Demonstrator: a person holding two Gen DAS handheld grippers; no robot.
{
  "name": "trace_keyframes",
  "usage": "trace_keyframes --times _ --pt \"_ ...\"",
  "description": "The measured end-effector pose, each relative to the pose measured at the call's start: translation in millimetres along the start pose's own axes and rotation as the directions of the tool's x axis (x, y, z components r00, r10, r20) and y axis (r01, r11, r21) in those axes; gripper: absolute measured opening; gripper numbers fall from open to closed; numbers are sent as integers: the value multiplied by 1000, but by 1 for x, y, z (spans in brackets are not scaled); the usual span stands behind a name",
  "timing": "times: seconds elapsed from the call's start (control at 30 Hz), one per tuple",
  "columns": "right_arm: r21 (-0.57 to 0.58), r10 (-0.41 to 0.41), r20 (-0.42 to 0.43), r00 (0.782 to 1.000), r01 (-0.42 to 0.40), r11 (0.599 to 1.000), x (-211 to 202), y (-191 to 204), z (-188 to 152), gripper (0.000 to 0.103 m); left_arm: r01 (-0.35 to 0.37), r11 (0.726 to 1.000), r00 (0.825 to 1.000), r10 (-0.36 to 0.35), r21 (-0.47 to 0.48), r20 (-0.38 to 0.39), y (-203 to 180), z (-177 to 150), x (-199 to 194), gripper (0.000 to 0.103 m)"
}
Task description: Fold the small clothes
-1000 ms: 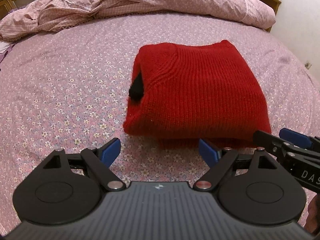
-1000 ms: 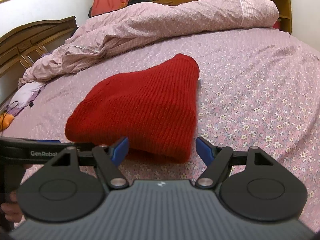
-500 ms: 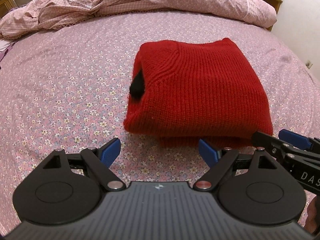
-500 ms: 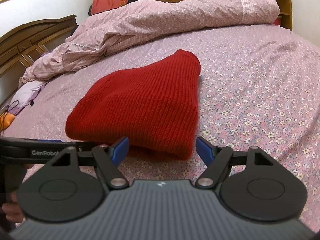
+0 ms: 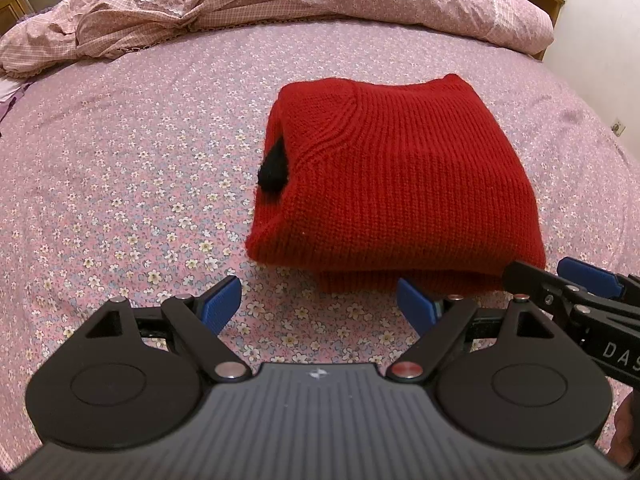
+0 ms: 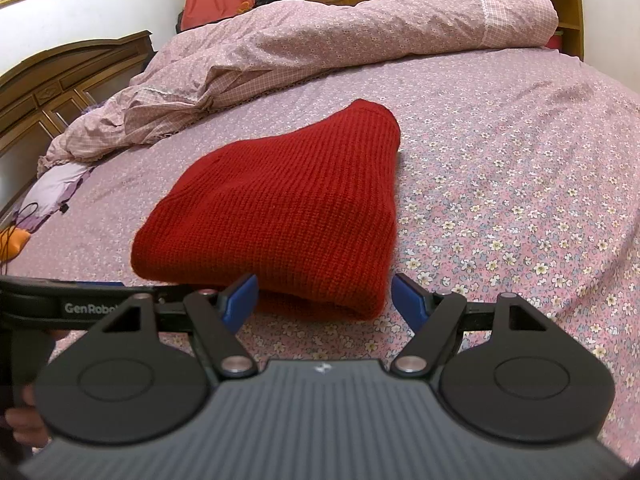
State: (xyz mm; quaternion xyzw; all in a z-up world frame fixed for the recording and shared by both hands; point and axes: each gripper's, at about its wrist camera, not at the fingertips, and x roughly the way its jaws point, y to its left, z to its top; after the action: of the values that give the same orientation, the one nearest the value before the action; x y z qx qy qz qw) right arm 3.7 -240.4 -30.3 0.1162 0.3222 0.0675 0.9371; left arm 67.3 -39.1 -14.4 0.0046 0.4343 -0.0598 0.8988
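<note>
A folded red knit sweater (image 5: 400, 184) lies on the floral pink bedsheet (image 5: 120, 184), with a black scrap (image 5: 274, 168) poking out of its left fold. My left gripper (image 5: 319, 304) stands open just short of the sweater's near edge, with only sheet between its blue pads. The right gripper (image 6: 325, 298) is open too. The near corner of the sweater (image 6: 280, 216) shows between its pads, which do not press on it. Each gripper appears in the other's view: the right gripper (image 5: 588, 276) at the sweater's near right corner, the left gripper (image 6: 60, 304) low on the left.
A crumpled pink duvet (image 6: 320, 32) is heaped along the far side of the bed. A wooden headboard (image 6: 60, 76) stands at the left, with a lilac cloth (image 6: 56, 188) and an orange item (image 6: 12, 240) beside it. A person's hand (image 6: 24, 420) holds the left gripper.
</note>
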Motion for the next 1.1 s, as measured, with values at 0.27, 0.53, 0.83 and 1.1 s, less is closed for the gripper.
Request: trace_keyframes --times 0.27,0.53,0.83,1.1 --pt "-1 0 0 1000 0 1000 0 0 0 75 0 1000 1000 0 1 -1 0 0 0 88" --pt "2 0 -2 1000 0 1000 0 0 0 76 5 1000 1000 -5 -3 0 3 -3 1 88" --pt "2 0 -1 1000 0 1000 0 0 0 76 10 1000 1000 -10 4 1 -1 -2 0 88" --pt "1 1 -1 1000 -1 1000 0 0 0 76 10 1000 1000 -10 7 2 -2 -1 0 88"
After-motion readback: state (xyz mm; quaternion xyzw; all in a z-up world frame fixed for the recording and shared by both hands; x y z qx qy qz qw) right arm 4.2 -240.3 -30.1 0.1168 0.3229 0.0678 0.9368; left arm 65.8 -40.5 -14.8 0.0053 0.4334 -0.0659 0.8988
